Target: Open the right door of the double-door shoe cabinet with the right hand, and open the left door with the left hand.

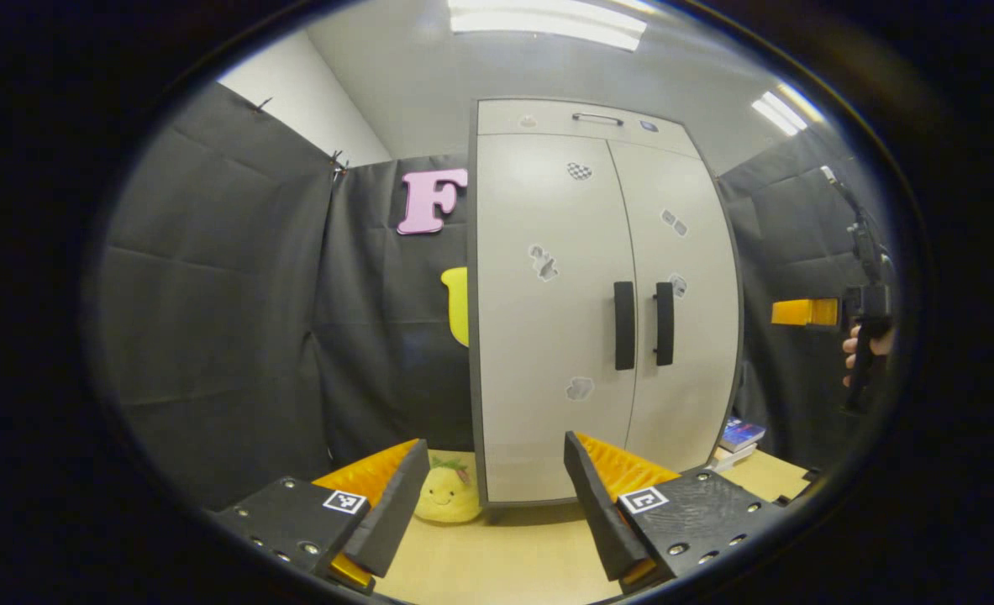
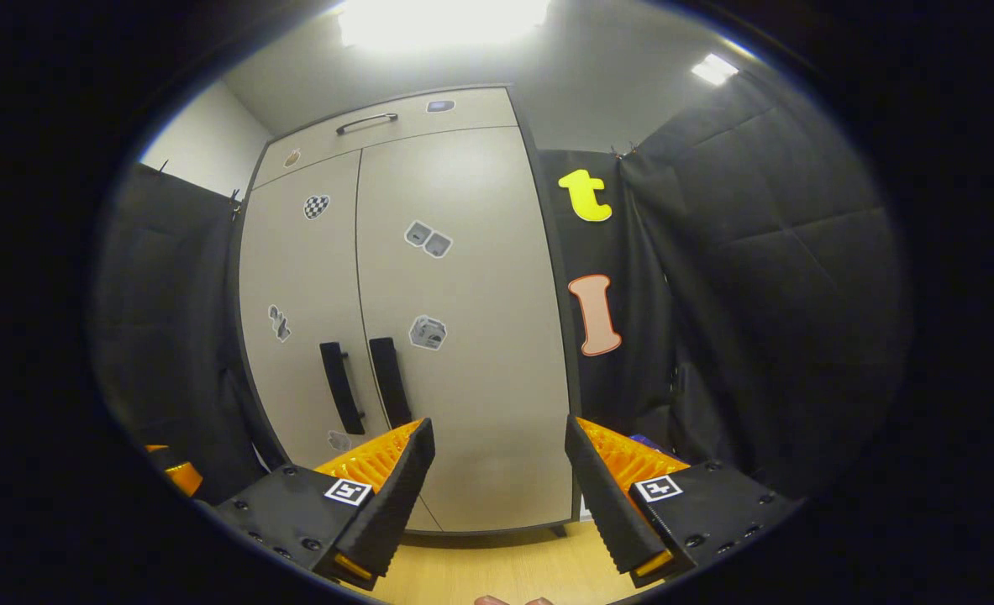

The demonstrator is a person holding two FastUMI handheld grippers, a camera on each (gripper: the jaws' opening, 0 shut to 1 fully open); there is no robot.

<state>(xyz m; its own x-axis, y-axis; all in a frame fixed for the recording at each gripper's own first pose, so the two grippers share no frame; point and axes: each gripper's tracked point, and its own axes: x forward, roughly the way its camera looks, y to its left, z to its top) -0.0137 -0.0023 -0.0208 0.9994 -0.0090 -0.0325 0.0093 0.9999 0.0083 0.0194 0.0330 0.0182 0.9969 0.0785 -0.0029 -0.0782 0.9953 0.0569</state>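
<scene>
A pale grey double-door shoe cabinet (image 1: 547, 336) (image 2: 463, 336) stands upright on a wooden surface, both doors shut. Two dark vertical handles sit side by side at the centre seam: the left door's handle (image 1: 623, 325) (image 2: 341, 386) and the right door's handle (image 1: 665, 323) (image 2: 389, 380). My left gripper (image 1: 497, 479) is open, short of the cabinet, facing the left door's lower part. My right gripper (image 2: 501, 470) is open too, facing the right door low down, to the right of the handles. Far right in the left gripper view, a hand holds the right gripper (image 1: 807, 312).
A yellow plush toy (image 1: 448, 496) lies at the cabinet's lower left corner. Books (image 1: 738, 441) are stacked to the cabinet's right. A top drawer with a bar handle (image 1: 597, 118) caps the cabinet. Black cloth walls close in on both sides. The wooden surface (image 1: 505, 563) runs in front.
</scene>
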